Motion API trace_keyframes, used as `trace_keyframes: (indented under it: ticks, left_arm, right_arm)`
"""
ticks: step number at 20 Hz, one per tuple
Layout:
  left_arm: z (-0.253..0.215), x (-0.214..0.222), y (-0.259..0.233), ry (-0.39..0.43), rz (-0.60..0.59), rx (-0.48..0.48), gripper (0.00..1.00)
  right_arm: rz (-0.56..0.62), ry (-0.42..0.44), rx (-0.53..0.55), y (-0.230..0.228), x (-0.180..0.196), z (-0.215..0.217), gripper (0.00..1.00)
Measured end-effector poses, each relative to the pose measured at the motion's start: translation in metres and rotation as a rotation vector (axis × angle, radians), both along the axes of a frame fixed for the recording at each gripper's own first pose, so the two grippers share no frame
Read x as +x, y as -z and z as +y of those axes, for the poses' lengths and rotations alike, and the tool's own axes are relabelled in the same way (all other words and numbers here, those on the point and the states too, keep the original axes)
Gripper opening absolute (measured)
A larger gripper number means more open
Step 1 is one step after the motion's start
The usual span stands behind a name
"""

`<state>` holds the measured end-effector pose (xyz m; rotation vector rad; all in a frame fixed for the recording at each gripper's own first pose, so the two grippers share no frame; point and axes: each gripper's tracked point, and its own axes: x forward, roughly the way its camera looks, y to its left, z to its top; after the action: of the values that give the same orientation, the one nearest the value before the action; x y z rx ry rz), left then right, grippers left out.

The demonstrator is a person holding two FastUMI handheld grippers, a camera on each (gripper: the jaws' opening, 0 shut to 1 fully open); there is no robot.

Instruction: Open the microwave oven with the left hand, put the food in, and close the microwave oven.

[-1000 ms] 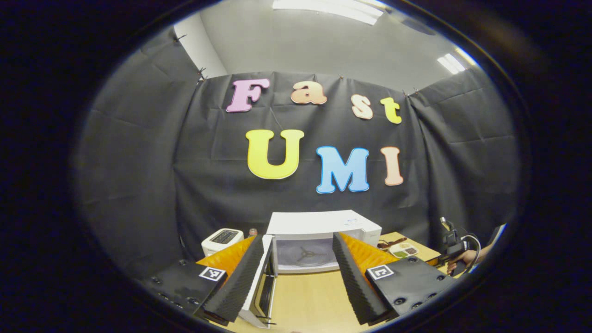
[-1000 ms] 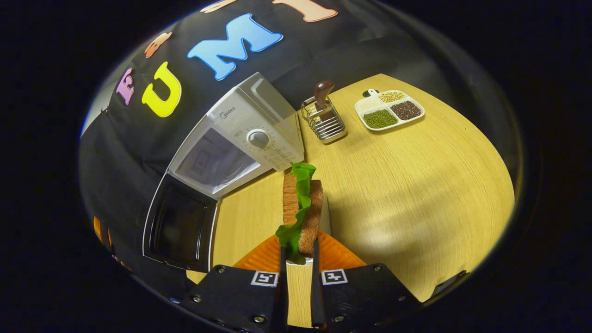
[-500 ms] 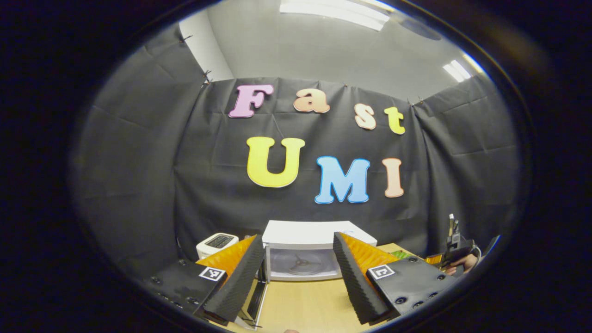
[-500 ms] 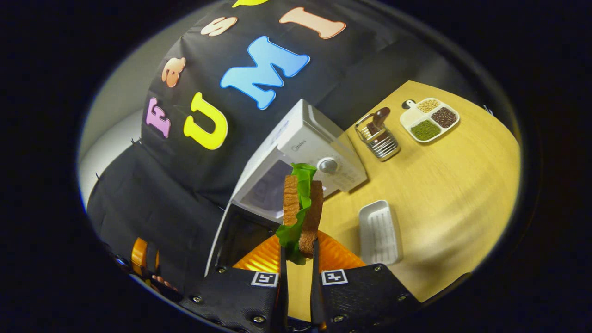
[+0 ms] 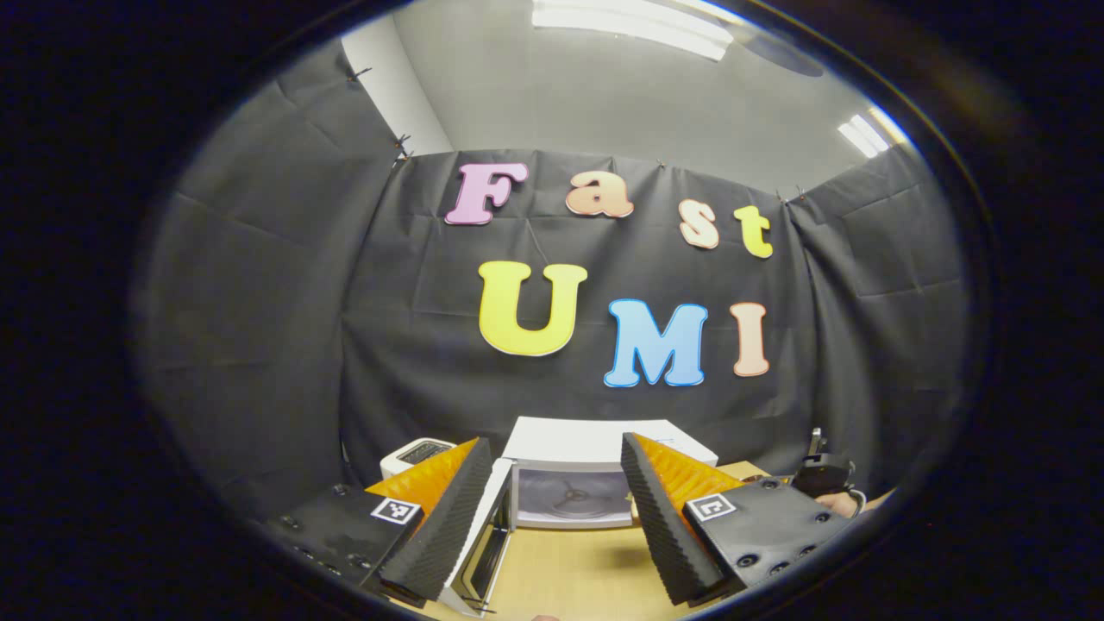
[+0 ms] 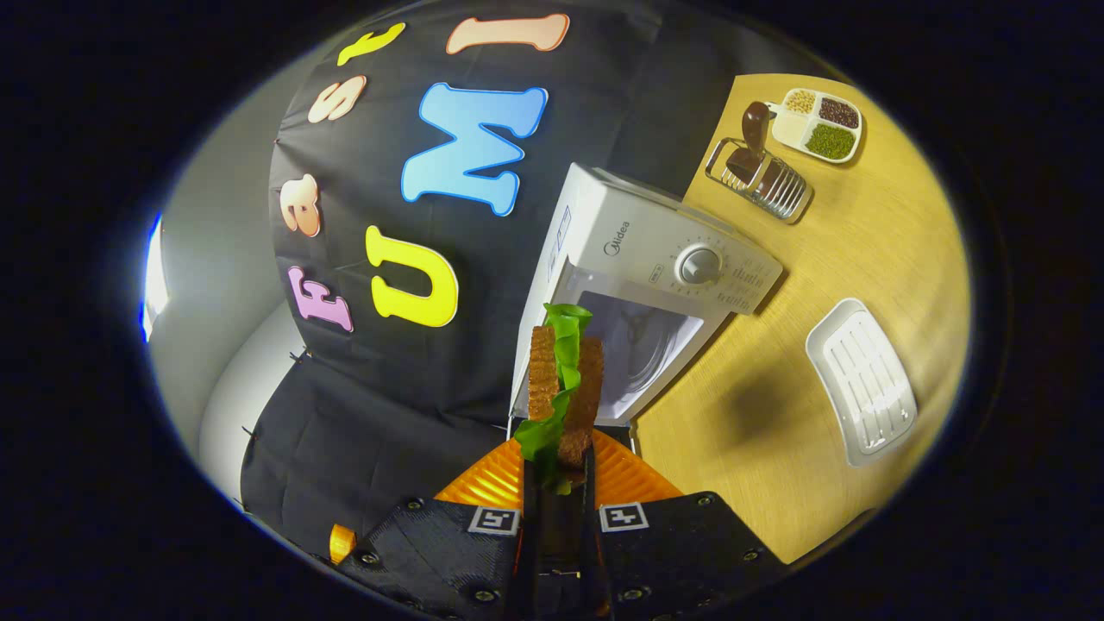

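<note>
right gripper (image 6: 558, 483) clamped on the sandwich (image 6: 565, 392); left gripper (image 5: 552, 509) spread wide and empty.

both right fingers press the sandwich, bread with a green leaf, held on edge in the air before the open microwave (image 6: 655, 276). in the left gripper view the microwave (image 5: 595, 474) sits between the fingers, cavity bare, its door (image 5: 483, 543) swung out beside the left finger. a white tray (image 6: 862, 379) lies on the table (image 6: 862, 241) near the microwave.

Toaster (image 5: 414, 452) left of microwave (image 6: 655, 259); rack (image 6: 763, 177), tray (image 6: 861, 379) on its right.
</note>
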<state>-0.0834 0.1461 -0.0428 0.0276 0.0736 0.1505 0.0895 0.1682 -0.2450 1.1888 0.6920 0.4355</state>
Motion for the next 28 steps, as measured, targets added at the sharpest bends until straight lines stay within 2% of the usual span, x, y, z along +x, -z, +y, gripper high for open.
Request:
trace_keyframes:
  ticks: [4, 11, 14, 17, 21, 26, 28]
  left_arm:
    - [0.014, -0.006, -0.007, -0.019, -0.012, 0.001, 0.97]
    - [0.047, -0.017, -0.014, -0.076, 0.004, 0.037, 0.96]
    - [0.057, -0.019, -0.006, -0.106, 0.028, 0.030, 0.96]
    - [0.068, -0.023, -0.003, -0.138, 0.049, 0.032, 0.96]
    - [0.085, -0.031, -0.008, -0.191, 0.059, 0.055, 0.96]
    - [0.103, -0.041, -0.012, -0.258, 0.074, 0.044, 0.97]
    - [0.104, -0.043, -0.013, -0.267, 0.071, 0.045, 0.97]
  right_arm:
    - [0.052, 0.042, 0.006, 0.026, 0.025, 0.024, 0.19]
    - [0.110, 0.140, -0.009, 0.067, 0.091, 0.061, 0.19]
    - [0.114, 0.214, -0.018, 0.083, 0.119, 0.077, 0.19]
    - [0.142, 0.313, 0.038, 0.101, 0.146, 0.093, 0.19]
    - [0.203, 0.421, 0.052, 0.128, 0.181, 0.110, 0.19]
    - [0.236, 0.526, 0.085, 0.143, 0.207, 0.129, 0.19]
    - [0.257, 0.543, 0.096, 0.149, 0.210, 0.135, 0.20]
